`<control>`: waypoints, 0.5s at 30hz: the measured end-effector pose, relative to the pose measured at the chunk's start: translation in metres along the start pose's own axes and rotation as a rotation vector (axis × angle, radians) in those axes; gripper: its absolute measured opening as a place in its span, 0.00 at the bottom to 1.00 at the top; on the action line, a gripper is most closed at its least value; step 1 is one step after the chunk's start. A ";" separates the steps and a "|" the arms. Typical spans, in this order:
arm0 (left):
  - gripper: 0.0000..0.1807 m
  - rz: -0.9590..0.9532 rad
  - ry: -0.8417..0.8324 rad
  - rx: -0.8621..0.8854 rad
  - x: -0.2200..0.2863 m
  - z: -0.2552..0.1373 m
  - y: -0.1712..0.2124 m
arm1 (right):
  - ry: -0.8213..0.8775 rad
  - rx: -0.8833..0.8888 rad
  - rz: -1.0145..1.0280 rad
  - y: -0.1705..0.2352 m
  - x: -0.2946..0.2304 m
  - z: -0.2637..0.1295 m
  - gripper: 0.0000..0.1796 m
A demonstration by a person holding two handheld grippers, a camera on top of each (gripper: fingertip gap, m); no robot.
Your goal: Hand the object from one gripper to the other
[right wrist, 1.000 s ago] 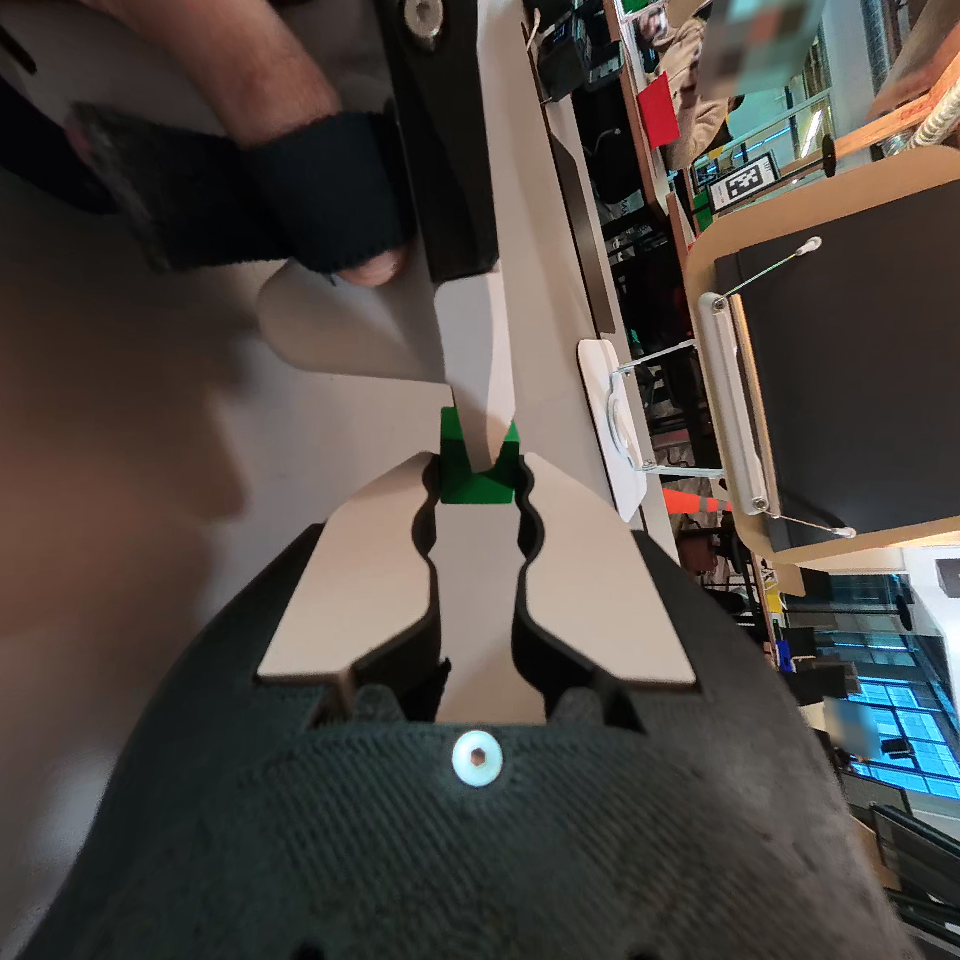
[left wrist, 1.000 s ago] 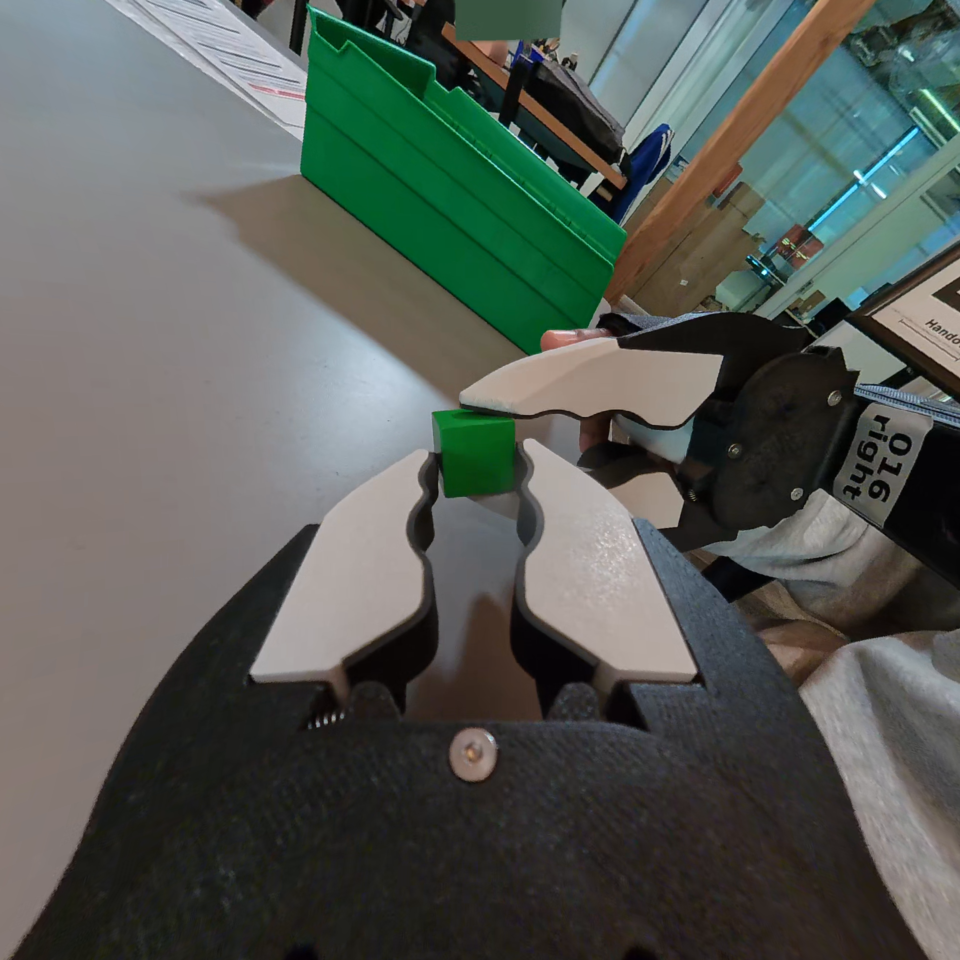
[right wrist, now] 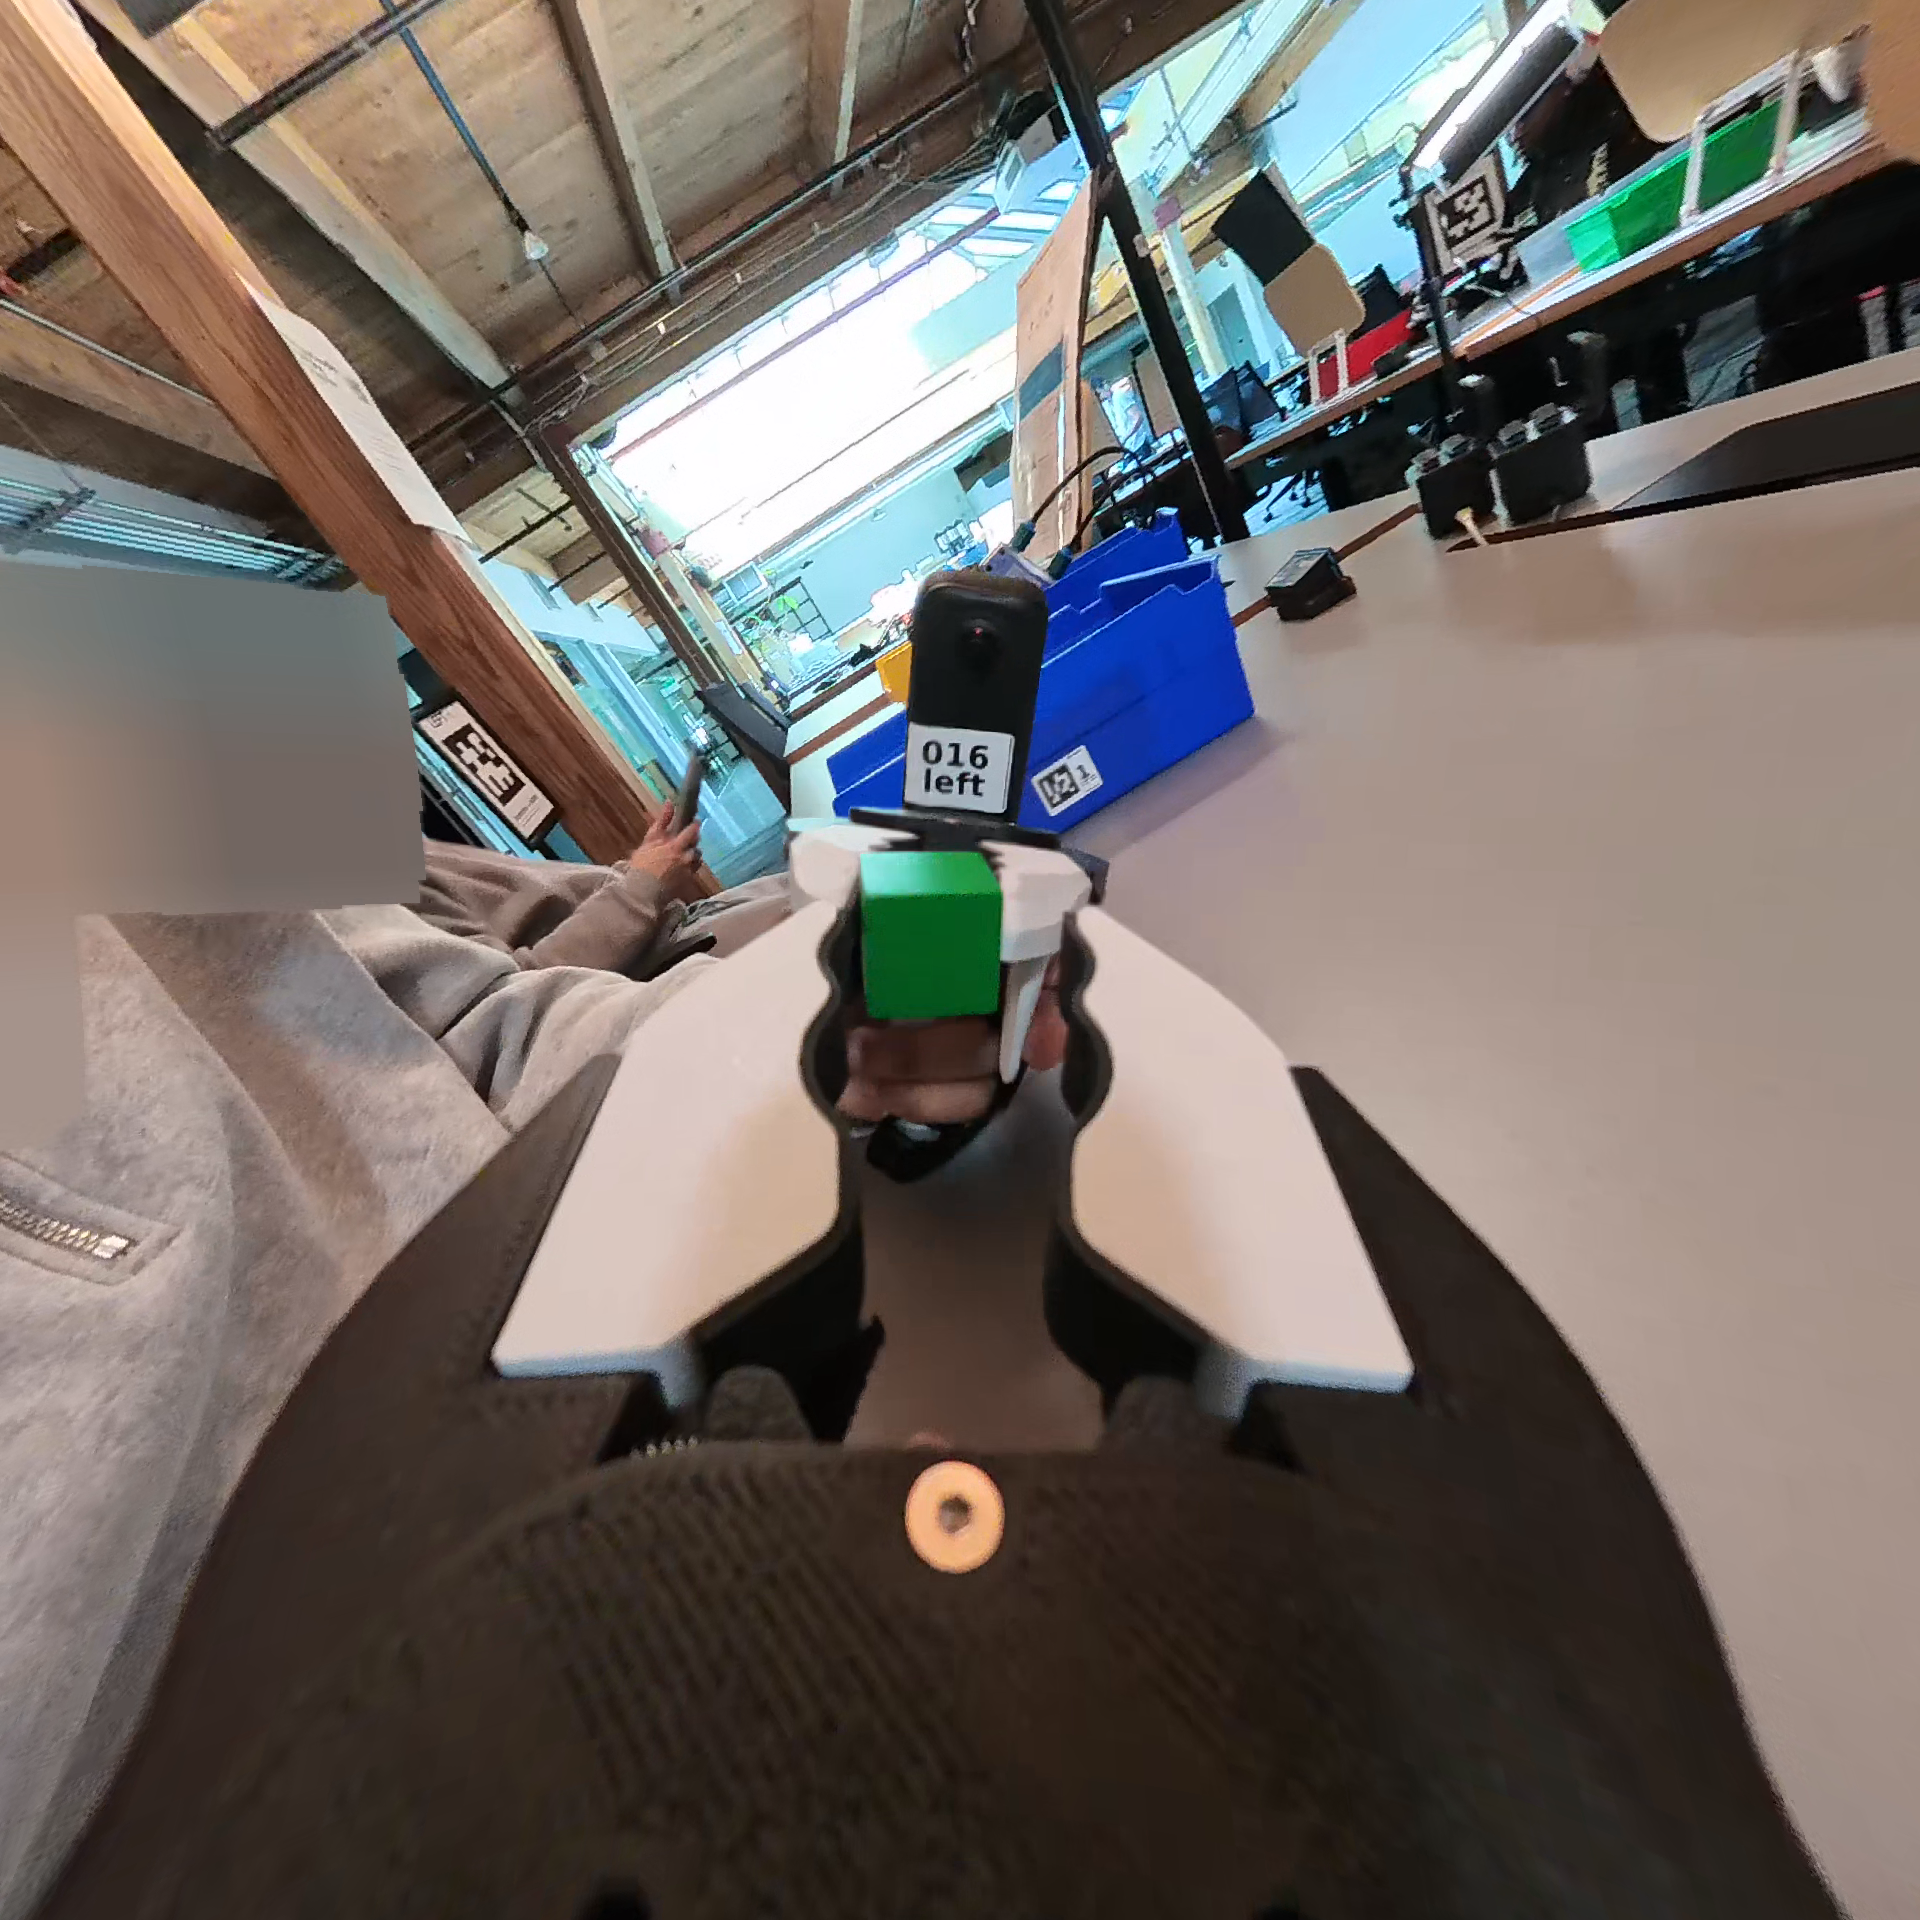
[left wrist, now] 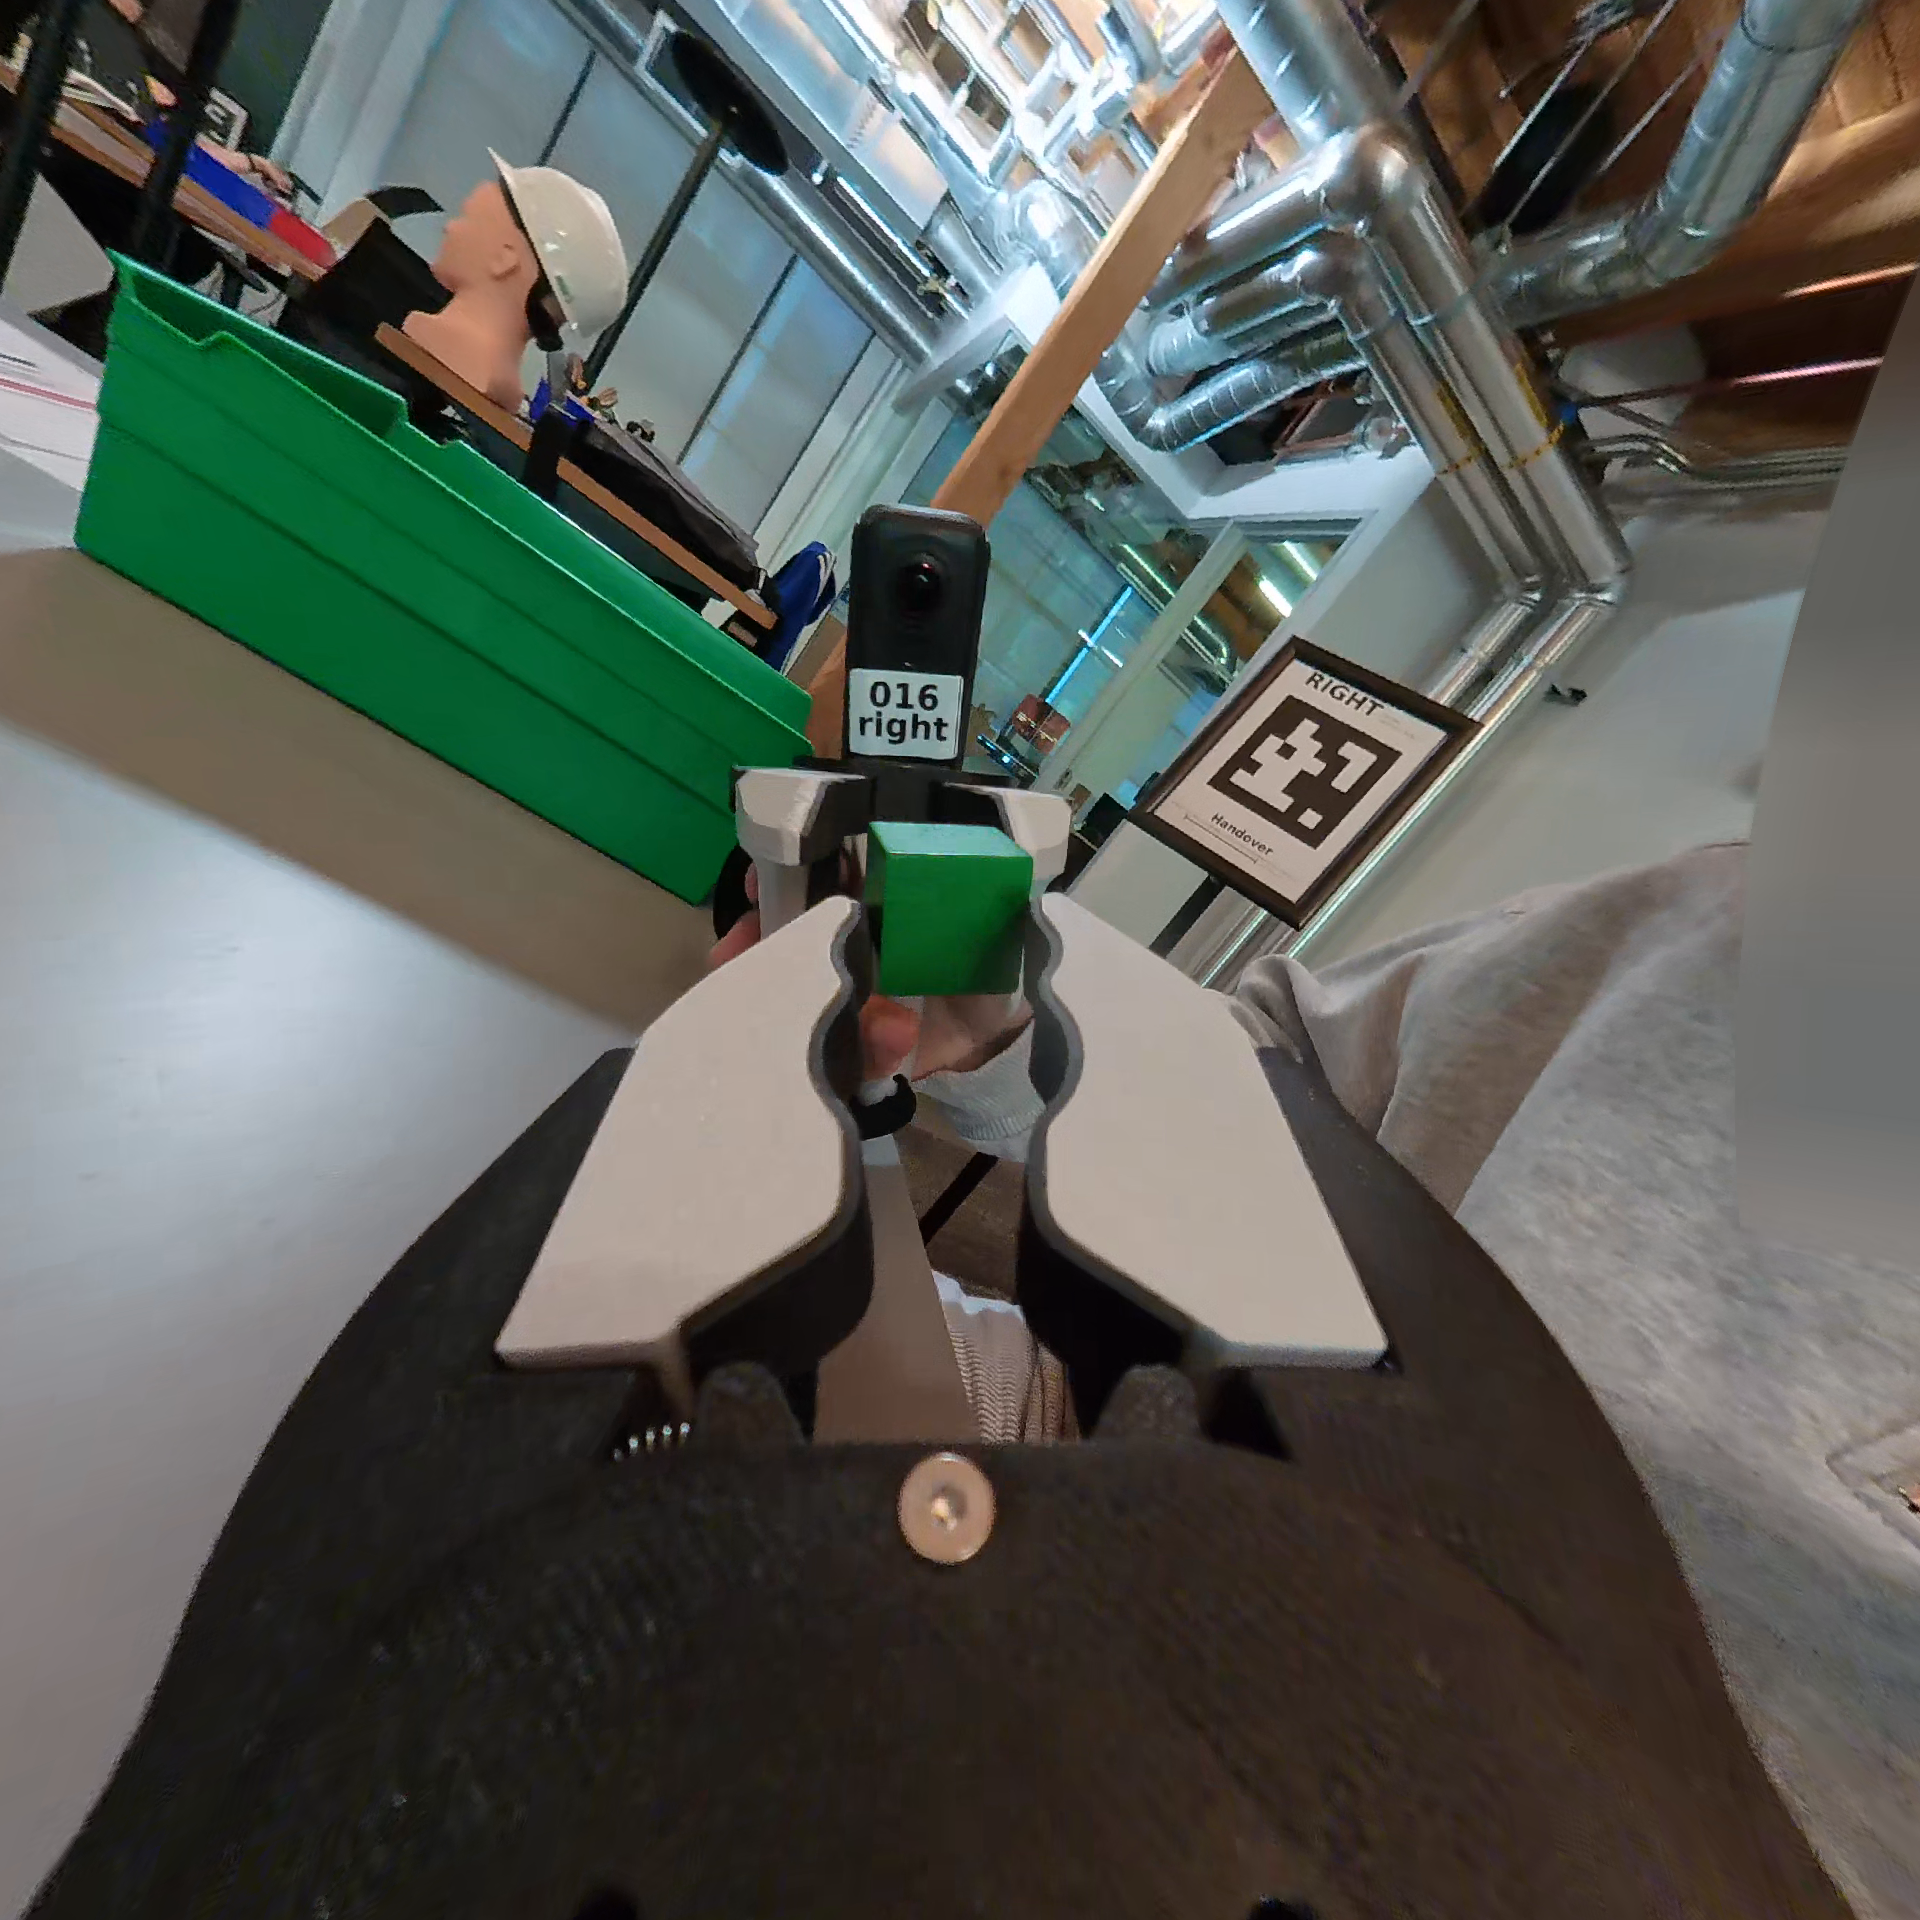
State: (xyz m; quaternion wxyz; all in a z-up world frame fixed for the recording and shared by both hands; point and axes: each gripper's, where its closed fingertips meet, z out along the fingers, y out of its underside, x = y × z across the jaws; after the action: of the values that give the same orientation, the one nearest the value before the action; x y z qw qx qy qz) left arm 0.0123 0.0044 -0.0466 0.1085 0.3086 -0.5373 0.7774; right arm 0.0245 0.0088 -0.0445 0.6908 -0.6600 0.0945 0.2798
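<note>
Between the tips of the left gripper [left wrist: 948, 935] sits a green cube [left wrist: 951, 925]. The two grey fingers press on its sides and grip it tight, so the cube is up in the air, off the grey table [left wrist: 208, 1039].

The right gripper [right wrist: 956, 945] points straight at the left one, nose to nose. In the right wrist view its own fingers stand wider than the cube. One white finger of the left gripper fits in the gap beside the cube. So the right gripper is loose around the cube and does not squeeze it.

A grey sleeve [left wrist: 1455, 987] lies just to the side of the grippers.

Farther back on the table is a long green bin [left wrist: 416, 623]. On the other side, in the right wrist view, a blue bin [right wrist: 1143, 675] stands on the table too.

Behind the right gripper is a framed sign [left wrist: 1299, 779] with a black and white square pattern. Far off, past the green bin, a dummy head [left wrist: 488, 281] wears a white hard hat.
</note>
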 end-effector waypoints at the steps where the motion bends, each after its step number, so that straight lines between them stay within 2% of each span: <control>1: 0.15 0.002 0.003 -0.002 0.001 0.001 0.000 | -0.008 -0.012 -0.002 0.002 -0.002 0.002 0.21; 4: 0.16 -0.001 -0.001 -0.007 0.000 0.001 0.002 | -0.018 -0.039 -0.017 0.007 -0.005 0.005 0.15; 15: 0.16 -0.028 -0.047 0.012 -0.008 0.000 0.001 | 0.034 -0.007 -0.012 0.000 0.003 -0.001 0.15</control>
State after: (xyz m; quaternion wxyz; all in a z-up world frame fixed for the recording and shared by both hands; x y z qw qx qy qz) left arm 0.0183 0.0050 -0.0527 0.1049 0.3350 -0.5306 0.7715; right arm 0.0276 0.0088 -0.0465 0.6883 -0.6677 0.1013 0.2650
